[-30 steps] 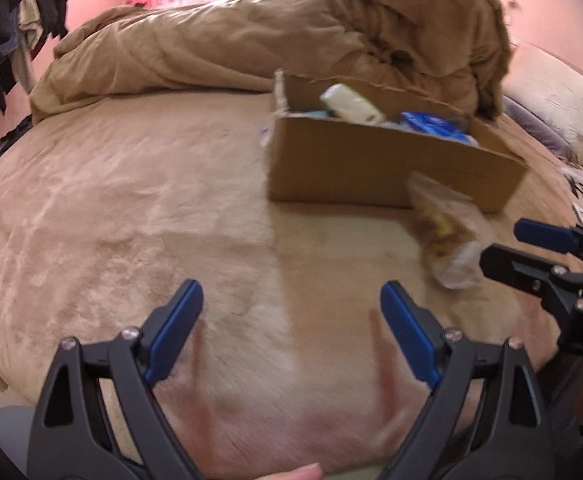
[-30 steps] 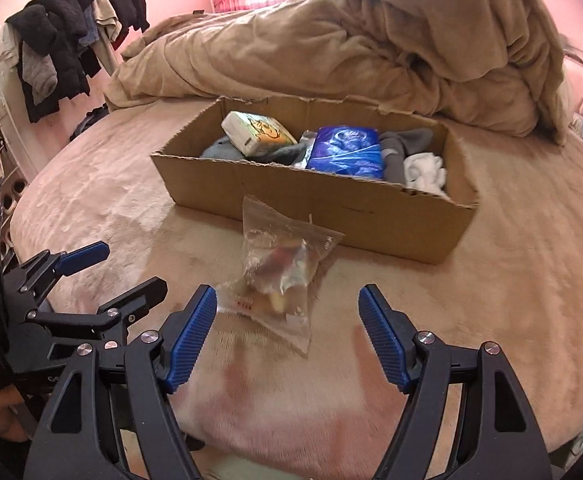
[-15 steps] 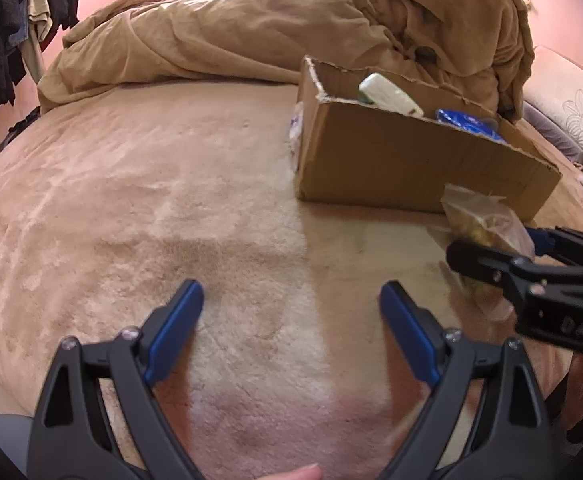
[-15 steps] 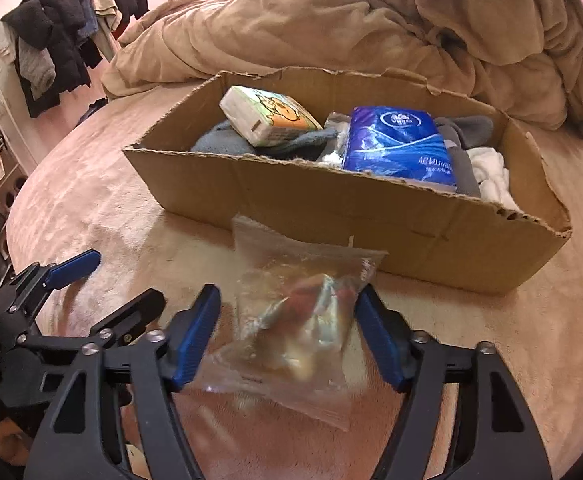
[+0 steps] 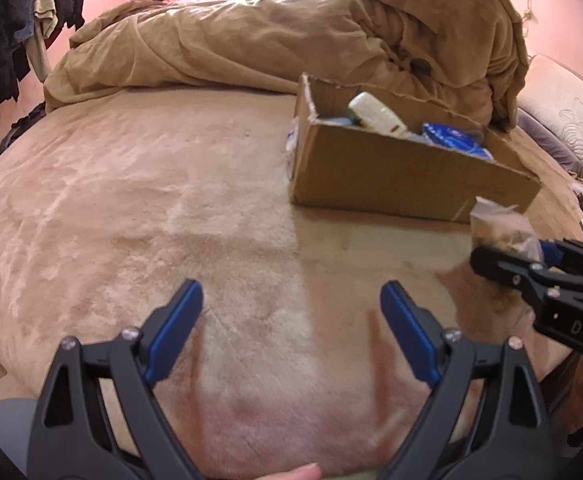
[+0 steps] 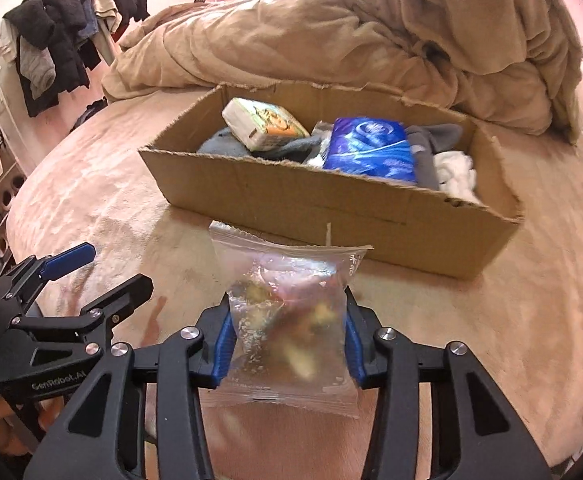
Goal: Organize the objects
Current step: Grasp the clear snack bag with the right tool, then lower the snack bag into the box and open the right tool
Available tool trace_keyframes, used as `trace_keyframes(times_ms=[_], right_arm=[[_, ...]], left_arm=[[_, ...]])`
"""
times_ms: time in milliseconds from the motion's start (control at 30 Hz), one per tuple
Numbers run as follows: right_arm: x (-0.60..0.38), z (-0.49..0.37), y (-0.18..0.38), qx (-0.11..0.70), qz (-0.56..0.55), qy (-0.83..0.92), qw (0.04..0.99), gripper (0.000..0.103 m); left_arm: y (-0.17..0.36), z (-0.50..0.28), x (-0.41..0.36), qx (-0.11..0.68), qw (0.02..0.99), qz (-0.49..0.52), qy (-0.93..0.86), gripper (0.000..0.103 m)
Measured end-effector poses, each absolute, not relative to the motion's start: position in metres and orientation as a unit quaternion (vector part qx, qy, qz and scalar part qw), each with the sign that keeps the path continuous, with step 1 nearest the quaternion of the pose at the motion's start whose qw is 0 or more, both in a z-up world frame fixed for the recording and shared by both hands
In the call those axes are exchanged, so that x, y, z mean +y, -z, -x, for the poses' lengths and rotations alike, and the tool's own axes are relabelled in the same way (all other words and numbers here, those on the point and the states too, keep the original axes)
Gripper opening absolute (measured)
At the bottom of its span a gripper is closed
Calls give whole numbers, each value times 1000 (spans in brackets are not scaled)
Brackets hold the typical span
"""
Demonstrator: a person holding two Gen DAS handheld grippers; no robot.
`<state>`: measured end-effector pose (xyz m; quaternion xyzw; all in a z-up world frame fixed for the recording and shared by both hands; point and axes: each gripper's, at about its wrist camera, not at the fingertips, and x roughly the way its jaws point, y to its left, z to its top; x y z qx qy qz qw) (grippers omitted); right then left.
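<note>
My right gripper point(image 6: 287, 344) is shut on a clear plastic snack bag point(image 6: 287, 312) and holds it just above the bed, in front of the cardboard box point(image 6: 291, 204). The bag point(image 5: 499, 228) and right gripper point(image 5: 511, 260) also show at the right edge of the left wrist view. The box point(image 5: 391, 172) holds a white-and-orange pack point(image 6: 263, 124), a blue pack point(image 6: 371, 148), grey cloth and white cloth. My left gripper point(image 5: 291, 328) is open and empty over the bare bed, left of the bag; it also shows in the right wrist view point(image 6: 103, 268).
A crumpled brown duvet point(image 6: 371, 40) is piled behind the box. Dark clothes point(image 6: 59, 48) hang on a rack at the far left. A pale pillow point(image 5: 563, 120) lies at the right. The plush beige bed cover point(image 5: 151, 200) spreads to the left.
My right gripper moved forward around the snack bag, closed on it and lifted it. The left gripper stayed open and shifted only slightly.
</note>
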<state>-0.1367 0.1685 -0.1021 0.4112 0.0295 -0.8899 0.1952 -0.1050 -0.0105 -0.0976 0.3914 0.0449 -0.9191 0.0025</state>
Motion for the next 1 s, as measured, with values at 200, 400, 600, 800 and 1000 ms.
trace_keyframes(times_ms=[200,400,600,800,1000], right_arm=[[183,112,81,27,-397,897,189,47],[201,89,57,21,-382,906,181,47],[218,71,29,19,-356,918,174,47],[235,66,-10,13,-324,930,171,47],[247,71,-46,10,-298,939,169,47]], left_arm=[[74,87,1,48,-15,-386,921,91],[47,68,19,46,-34,-385,921,91],[12,57,31,47,-53,-364,929,91],[-23,60,42,37,-69,-347,935,92],[-58,75,48,15,-67,-326,943,97]])
